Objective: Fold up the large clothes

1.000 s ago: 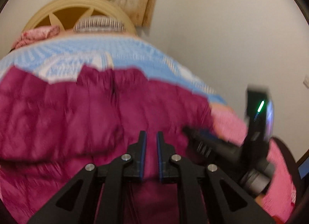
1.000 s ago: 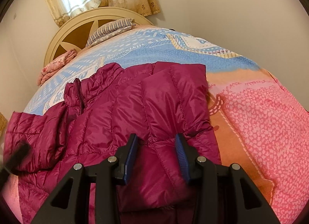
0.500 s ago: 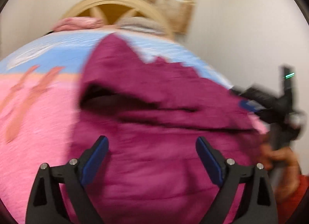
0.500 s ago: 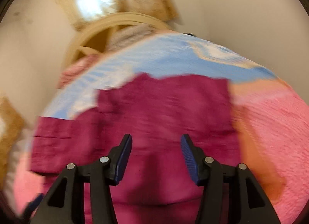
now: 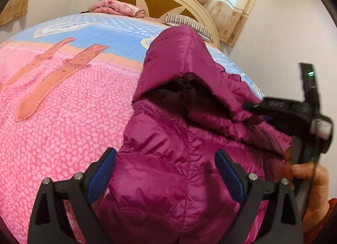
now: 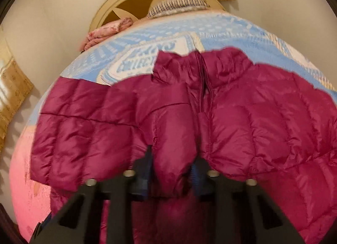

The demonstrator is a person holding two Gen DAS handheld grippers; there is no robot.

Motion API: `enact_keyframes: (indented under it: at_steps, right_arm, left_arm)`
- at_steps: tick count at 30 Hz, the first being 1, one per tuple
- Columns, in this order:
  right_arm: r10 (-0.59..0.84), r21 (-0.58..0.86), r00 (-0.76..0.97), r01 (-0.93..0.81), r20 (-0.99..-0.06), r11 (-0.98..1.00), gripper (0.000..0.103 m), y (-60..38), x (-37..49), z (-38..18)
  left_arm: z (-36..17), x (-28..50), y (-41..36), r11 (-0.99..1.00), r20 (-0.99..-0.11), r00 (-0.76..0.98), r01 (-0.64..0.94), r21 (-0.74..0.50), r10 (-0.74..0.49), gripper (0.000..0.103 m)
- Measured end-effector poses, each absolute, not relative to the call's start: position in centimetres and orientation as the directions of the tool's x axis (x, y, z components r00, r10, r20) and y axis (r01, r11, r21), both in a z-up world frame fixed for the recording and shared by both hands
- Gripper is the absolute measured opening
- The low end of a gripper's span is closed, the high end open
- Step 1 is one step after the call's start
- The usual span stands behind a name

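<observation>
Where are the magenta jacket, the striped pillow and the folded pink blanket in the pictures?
magenta jacket [image 6: 252, 122]: right wrist view, on its quilted front panel.
striped pillow [image 6: 179, 5]: right wrist view, on its top side by the headboard.
folded pink blanket [image 5: 118, 8]: left wrist view, on its upper fold.

Jacket [image 6: 242, 122] runs off right and bottom frame edges in right wrist view; hem unseen. Right tool [image 6: 171, 166] pads mostly buried in a fabric fold. In left wrist view, right tool [image 5: 259, 111] is blurred mid right, its tips lost in fabric; hand [image 5: 309, 189] cut by lower right edge.
</observation>
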State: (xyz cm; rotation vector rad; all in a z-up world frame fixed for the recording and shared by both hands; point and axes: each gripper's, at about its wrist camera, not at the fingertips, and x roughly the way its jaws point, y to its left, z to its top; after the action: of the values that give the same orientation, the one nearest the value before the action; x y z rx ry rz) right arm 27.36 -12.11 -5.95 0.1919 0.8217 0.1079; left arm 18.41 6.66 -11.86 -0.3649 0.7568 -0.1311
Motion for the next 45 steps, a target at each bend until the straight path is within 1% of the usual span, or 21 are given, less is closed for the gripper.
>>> enact_keyframes:
  at_steps: [2,5,8,10,13,15,18,19,20,22,24,25,26,28,29,31,35,37,40,43,45]
  right_arm:
    - [0.173,0.224,0.719,-0.024,-0.674,0.974,0.02,-12.8,26.0,-3.7]
    - [0.167,0.225,0.781,-0.035,-0.602,0.974,0.02,-14.3,23.1,0.2]
    - [0.115,0.182,0.793,-0.006,-0.598,0.983,0.02,-16.3,20.9,2.3]
    - [0.109,0.179,0.785,0.002,-0.61,0.984,0.02,-17.4,19.8,2.1]
    - [0.051,0.123,0.753,0.041,-0.656,0.992,0.02,-19.0,18.9,0.1]
    - [0.068,0.147,0.709,0.051,-0.702,0.988,0.021,-19.9,18.7,-2.7]
    - [0.083,0.173,0.672,0.068,-0.736,0.983,0.021,-20.6,18.6,-6.3]
    - [0.079,0.173,0.669,0.076,-0.739,0.982,0.024,-20.6,18.8,-7.1]
    - [0.078,0.182,0.668,0.086,-0.74,0.98,0.031,-20.8,18.8,-8.0]
    - [0.087,0.202,0.67,0.095,-0.737,0.975,0.035,-21.2,18.8,-8.6]
    - [0.091,0.194,0.644,0.09,-0.759,0.977,0.04,-21.1,18.7,-8.1]
    - [0.091,0.191,0.633,0.09,-0.769,0.978,0.043,-21.2,18.4,-7.7]
    - [0.086,0.192,0.631,0.102,-0.771,0.976,0.043,-21.4,18.1,-6.8]
    - [0.044,0.187,0.69,0.133,-0.722,0.973,0.043,-21.9,17.0,-4.5]
    - [-0.004,0.166,0.739,0.157,-0.673,0.973,0.043,-22.4,16.2,-2.8]
    - [-0.089,0.11,0.781,0.198,-0.618,0.974,0.043,-22.5,16.1,-0.4]
    - [0.022,0.151,0.768,0.098,-0.64,0.984,0.043,-21.1,20.1,0.4]
    - [0.048,0.145,0.74,0.068,-0.671,0.987,0.043,-19.9,22.3,-0.7]
    - [0.057,0.137,0.705,0.058,-0.707,0.989,0.043,-18.8,23.9,-3.2]
    - [0.066,0.157,0.667,0.076,-0.742,0.985,0.043,-18.8,24.9,-6.0]
    - [0.062,0.142,0.659,0.069,-0.749,0.987,0.043,-18.8,25.2,-7.2]
  left_arm:
    - [-11.7,18.4,7.0,0.925,-0.643,0.723,-0.013,-0.381,-0.255,0.097]
    - [-11.9,18.3,8.0,0.916,-0.633,0.726,-0.012,-0.402,-0.269,0.097]
    - [-12.0,18.3,8.0,0.916,-0.635,0.725,-0.015,-0.401,-0.266,0.097]
    - [-12.0,18.2,8.2,0.919,-0.638,0.724,-0.015,-0.393,-0.261,0.097]
    - [-12.0,18.4,8.3,0.925,-0.646,0.721,-0.018,-0.378,-0.25,0.097]
    - [-12.2,18.9,8.3,0.93,-0.652,0.718,-0.02,-0.368,-0.242,0.097]
    - [-12.1,19.0,7.7,0.937,-0.662,0.715,-0.025,-0.347,-0.226,0.097]
    - [-12.0,19.1,7.6,0.942,-0.668,0.712,-0.028,-0.335,-0.216,0.097]
    - [-11.9,19.2,7.3,0.949,-0.678,0.707,-0.032,-0.313,-0.2,0.097]
    - [-11.6,19.2,6.5,0.964,-0.697,0.697,-0.034,-0.262,-0.165,0.097]
    - [-11.0,19.2,6.0,0.977,-0.725,0.674,-0.024,-0.213,-0.142,0.097]
    - [-10.4,19.3,6.1,0.977,-0.729,0.668,-0.014,-0.215,-0.151,0.097]
    - [-9.7,19.3,6.4,0.974,-0.723,0.671,-0.002,-0.228,-0.168,0.097]
    - [-7.4,19.8,7.2,0.968,-0.687,0.703,0.012,-0.25,-0.186,0.097]
    - [-6.2,20.4,7.5,0.969,-0.669,0.721,0.011,-0.246,-0.178,0.097]
    - [-4.0,22.1,7.4,0.974,-0.642,0.75,0.014,-0.224,-0.159,0.097]
    - [-1.9,27.4,6.1,0.988,-0.614,0.782,0.006,-0.157,-0.102,0.097]
    - [-2.7,29.8,5.5,0.993,-0.641,0.766,-0.028,-0.117,-0.054,0.097]
    - [-5.5,32.1,4.8,0.995,-0.692,0.721,-0.08,-0.053,0.021,0.097]
    - [-8.0,32.3,4.4,0.995,-0.724,0.687,-0.098,-0.014,0.058,0.097]
    - [-9.7,32.1,4.3,0.995,-0.73,0.679,-0.101,0.002,0.07,0.097]
